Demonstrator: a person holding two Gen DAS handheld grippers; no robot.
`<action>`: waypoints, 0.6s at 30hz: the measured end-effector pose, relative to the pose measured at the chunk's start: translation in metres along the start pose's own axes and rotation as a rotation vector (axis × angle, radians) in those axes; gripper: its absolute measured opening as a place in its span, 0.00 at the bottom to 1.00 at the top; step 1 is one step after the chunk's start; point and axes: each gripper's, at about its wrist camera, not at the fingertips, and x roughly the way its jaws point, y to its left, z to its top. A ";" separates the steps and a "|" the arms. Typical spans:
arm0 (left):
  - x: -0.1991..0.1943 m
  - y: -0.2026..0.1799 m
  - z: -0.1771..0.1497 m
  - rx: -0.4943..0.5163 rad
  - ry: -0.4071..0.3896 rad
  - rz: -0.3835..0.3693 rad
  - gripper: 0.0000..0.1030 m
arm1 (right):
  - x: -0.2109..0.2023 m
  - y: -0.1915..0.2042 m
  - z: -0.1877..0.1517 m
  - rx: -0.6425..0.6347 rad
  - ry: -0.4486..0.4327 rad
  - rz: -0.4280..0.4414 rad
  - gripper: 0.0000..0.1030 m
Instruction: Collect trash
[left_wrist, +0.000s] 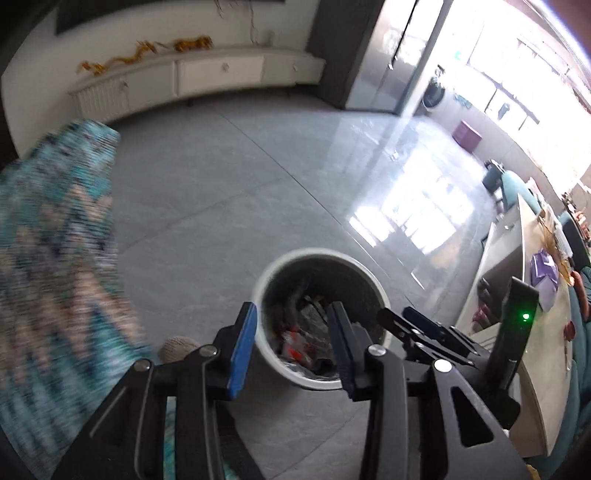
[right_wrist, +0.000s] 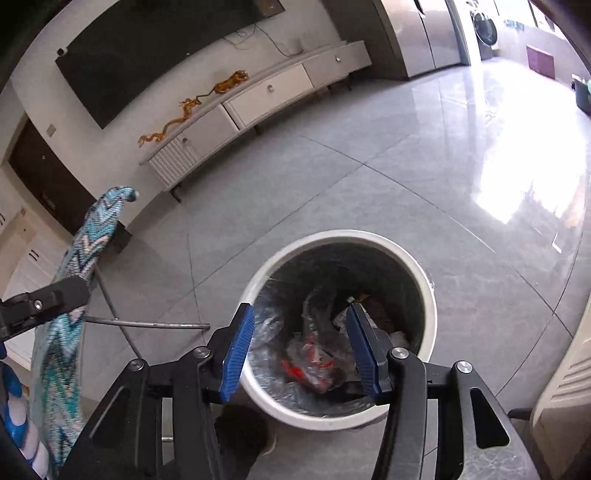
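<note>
Crumpled trash (right_wrist: 314, 362) lies blurred inside the white bin (right_wrist: 424, 280), partly gripper-hidden.

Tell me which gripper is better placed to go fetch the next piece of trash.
Either, roughly. The left gripper and the right gripper both hang over the bin, jaws apart and empty. No loose trash shows on the floor, so neither has a visible edge.

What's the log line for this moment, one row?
stage: over trash bin | left gripper: open, empty | right gripper: open, empty | bin: upright on floor, lined, wrappers inside
</note>
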 end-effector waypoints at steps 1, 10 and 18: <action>-0.014 0.005 -0.003 -0.002 -0.028 0.021 0.37 | -0.009 0.012 0.000 -0.019 -0.014 0.000 0.52; -0.142 0.073 -0.054 -0.026 -0.242 0.230 0.49 | -0.084 0.138 -0.013 -0.221 -0.150 0.042 0.75; -0.249 0.152 -0.116 -0.168 -0.387 0.405 0.57 | -0.149 0.250 -0.054 -0.434 -0.273 0.042 0.94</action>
